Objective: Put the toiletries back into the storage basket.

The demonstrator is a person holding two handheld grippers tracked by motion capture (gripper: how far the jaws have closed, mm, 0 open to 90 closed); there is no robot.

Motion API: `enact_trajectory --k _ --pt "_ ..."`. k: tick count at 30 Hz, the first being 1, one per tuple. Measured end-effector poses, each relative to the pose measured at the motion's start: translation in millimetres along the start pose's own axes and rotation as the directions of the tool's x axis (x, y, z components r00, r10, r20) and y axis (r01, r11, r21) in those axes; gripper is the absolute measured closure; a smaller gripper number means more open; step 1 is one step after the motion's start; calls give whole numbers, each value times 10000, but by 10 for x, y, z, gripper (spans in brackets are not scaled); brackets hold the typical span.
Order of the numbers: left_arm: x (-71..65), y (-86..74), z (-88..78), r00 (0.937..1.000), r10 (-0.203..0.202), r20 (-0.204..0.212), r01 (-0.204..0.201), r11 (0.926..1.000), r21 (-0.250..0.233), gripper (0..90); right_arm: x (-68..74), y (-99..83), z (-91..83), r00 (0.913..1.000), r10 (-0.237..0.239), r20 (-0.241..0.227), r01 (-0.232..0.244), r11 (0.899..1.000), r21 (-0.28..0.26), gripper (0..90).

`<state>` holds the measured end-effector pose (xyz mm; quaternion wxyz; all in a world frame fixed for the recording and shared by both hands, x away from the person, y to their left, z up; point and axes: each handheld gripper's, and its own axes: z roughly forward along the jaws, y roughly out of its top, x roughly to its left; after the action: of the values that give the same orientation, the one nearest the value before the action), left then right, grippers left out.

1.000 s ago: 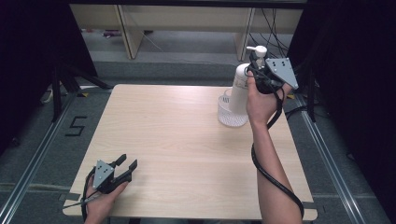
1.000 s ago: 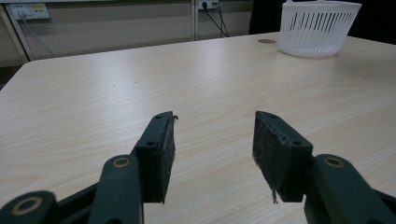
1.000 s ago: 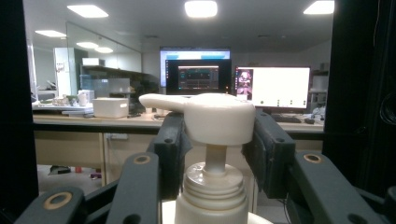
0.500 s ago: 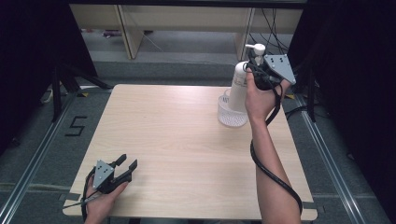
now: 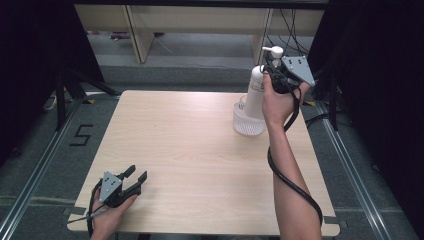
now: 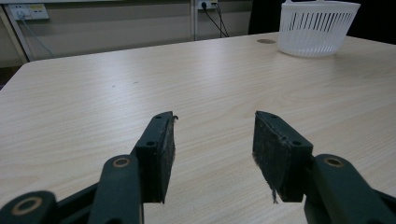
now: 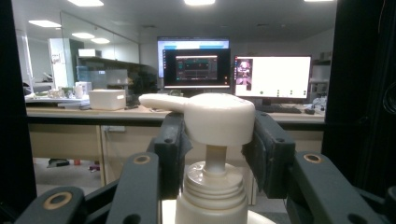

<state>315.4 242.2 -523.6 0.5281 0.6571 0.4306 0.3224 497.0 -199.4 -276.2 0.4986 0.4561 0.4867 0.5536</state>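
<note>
Left gripper [image 5: 131,181] rests at the near left corner of the bench [image 5: 185,145], its fingers [image 6: 161,149] standing well apart with nothing between them, only bare bench ahead. Farther right, at the far right of the bench, a white slatted basket [image 5: 248,122] stands; the pump bottle [image 5: 256,92] is upright in or just over it, base hidden by the basket wall, so contact cannot be told. Right gripper [image 7: 215,140] has its fingers [image 7: 169,140] partly closed around the pump head [image 7: 212,116], pads at either side of the cap and neck; it appears to carry the bottle by the head. Handling judgement: rigid plastic, smooth, likely slippery on the round body; weight depends on fill, not readable here. The head may travel on its thin stem and could turn, so a hold there risks swing or slip; the collar just under the head or the shoulder seems the surer place. Appearance: all-white cylindrical bottle, ribbed screw collar, long spout pointing left in the right gripper view, faint label print on the body.
</note>
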Motion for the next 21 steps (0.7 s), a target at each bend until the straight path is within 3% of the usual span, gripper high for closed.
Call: enact_trajectory --k 21 --pt "0 -1 2 10000 21 13 -21 10000 -18 479 -40 -63 135 9999 -113 66 112 9996 250 600"
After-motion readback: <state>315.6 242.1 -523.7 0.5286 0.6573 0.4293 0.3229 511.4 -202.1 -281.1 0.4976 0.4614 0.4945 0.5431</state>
